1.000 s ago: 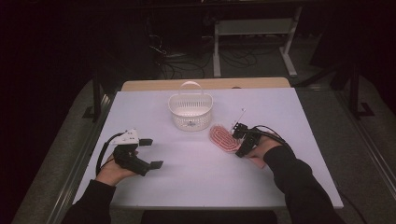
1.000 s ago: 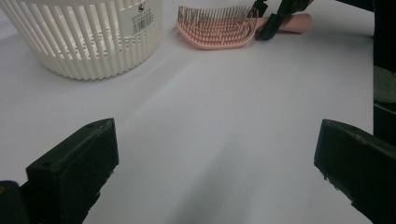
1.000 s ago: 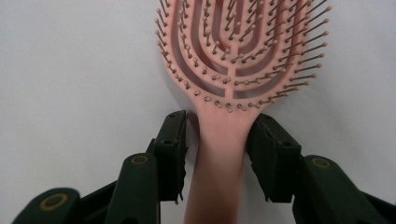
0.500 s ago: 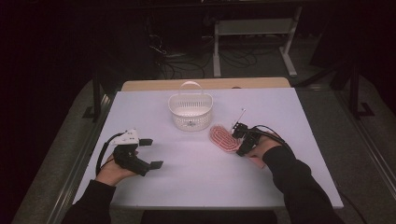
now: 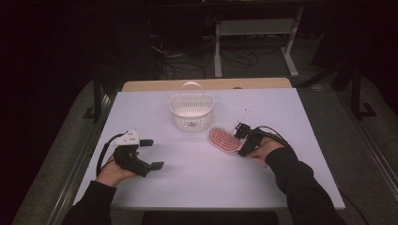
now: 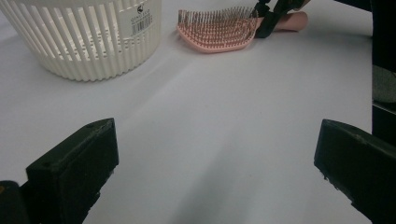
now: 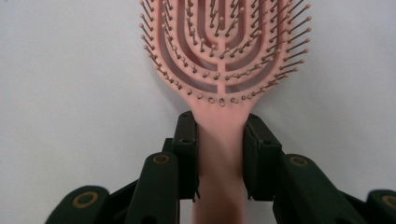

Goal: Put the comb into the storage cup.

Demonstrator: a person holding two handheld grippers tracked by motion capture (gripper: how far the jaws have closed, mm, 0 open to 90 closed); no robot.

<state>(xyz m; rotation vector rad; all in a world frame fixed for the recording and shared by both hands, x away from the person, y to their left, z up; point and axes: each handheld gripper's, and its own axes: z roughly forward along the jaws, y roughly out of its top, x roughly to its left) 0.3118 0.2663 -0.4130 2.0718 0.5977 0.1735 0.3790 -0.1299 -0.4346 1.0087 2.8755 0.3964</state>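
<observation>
Little has shifted over the last second: the right tongs [image 5: 241, 139] have stayed at the pink hairbrush [image 5: 224, 140], and the left tongs [image 5: 151, 154] have kept their place near the desk's left front. In the right gripper view the jaws are closed on the brush's handle, one on each side, with the vented, bristled head [image 7: 224, 49] lying bristles up on the surface ahead. The left tongs [image 6: 215, 172] stand wide apart and hold nothing. A white slatted basket [image 5: 191, 110] with a hoop handle sits just beside the brush, toward the far edge. The desk [image 5: 300, 122] has a pale, plain white top. Beyond it the room is dark, with cables on the floor [image 5: 187, 61] and a light metal frame [image 5: 256, 33].
</observation>
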